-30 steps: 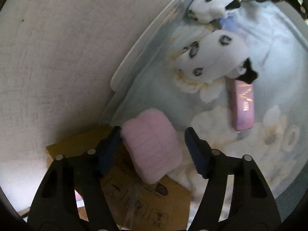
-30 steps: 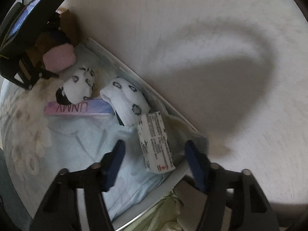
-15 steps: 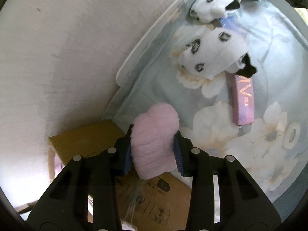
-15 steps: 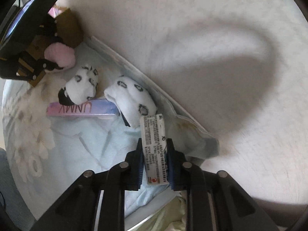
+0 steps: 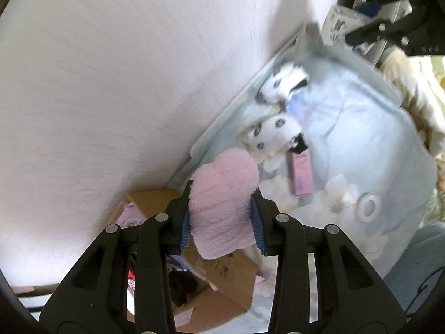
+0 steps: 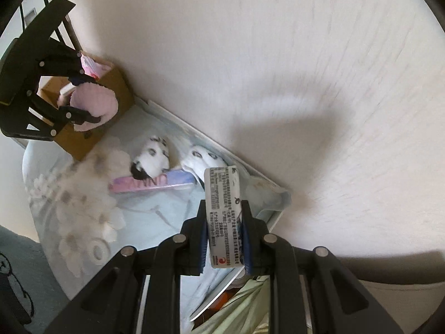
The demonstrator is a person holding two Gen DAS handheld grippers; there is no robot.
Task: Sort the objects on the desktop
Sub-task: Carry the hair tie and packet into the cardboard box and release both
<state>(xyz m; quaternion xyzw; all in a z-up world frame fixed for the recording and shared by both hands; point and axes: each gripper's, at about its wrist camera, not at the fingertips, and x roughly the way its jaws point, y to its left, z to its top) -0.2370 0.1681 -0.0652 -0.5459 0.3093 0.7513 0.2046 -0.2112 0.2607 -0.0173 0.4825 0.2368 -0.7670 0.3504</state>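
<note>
Desktop objects lie on a pale blue flowered cloth (image 5: 361,144) spread over a white tabletop (image 6: 251,171) set against a white wall (image 5: 125,83). Left gripper (image 5: 222,217): jaws closed on a pink fluffy cloth (image 5: 222,208), which bulges out above the pads and is held clear of the surface, over a cardboard box (image 5: 219,278). Right gripper (image 6: 224,231): jaws closed on a small white printed packet (image 6: 222,217), held upright between the pads with its label facing the camera. On the cloth, two white plush toys with dark spots (image 6: 153,158) (image 6: 204,158) lie close to the wall, and a long pink box (image 6: 151,183) lies just in front of them, its end touching or under the nearer toy. The left wrist view shows the inside of the open cardboard box, with dark and pink items in it that are too blurred to identify, and the right gripper with its packet only at the top right edge. The right wrist view shows the left gripper from outside, holding the pink fluffy cloth above the box, and light green fabric (image 6: 236,303) beyond the tabletop edge at the bottom.
</note>
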